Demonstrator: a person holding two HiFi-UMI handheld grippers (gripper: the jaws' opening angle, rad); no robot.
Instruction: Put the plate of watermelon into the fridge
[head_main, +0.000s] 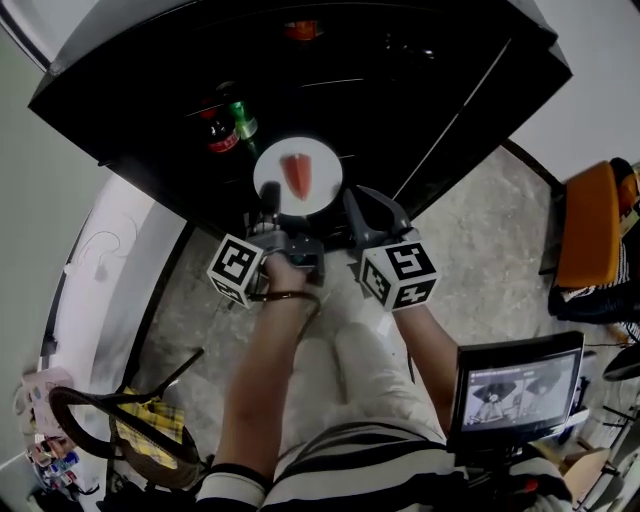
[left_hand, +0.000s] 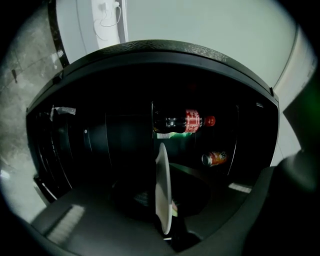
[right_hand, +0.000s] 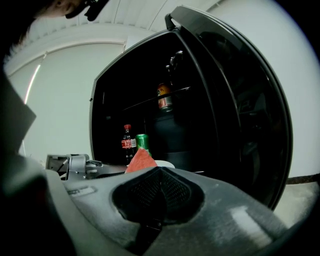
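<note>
A white plate (head_main: 298, 176) with a red watermelon wedge (head_main: 298, 172) is held level at the mouth of the open black fridge (head_main: 150, 80). My left gripper (head_main: 268, 197) is shut on the plate's near rim. In the left gripper view the plate (left_hand: 163, 182) shows edge-on between the jaws of the left gripper (left_hand: 165, 222). My right gripper (head_main: 358, 202) hovers just right of the plate, shut with nothing in it. In the right gripper view its pads (right_hand: 172, 192) meet, and the watermelon (right_hand: 140, 161) peeks over them.
Inside the fridge stand a cola bottle (head_main: 220, 135) and a green can (head_main: 241, 118); an orange can (right_hand: 164, 98) sits on a higher shelf. The fridge door (head_main: 470, 110) swings open at the right. An orange chair (head_main: 590, 225) and a monitor (head_main: 515, 390) are behind me.
</note>
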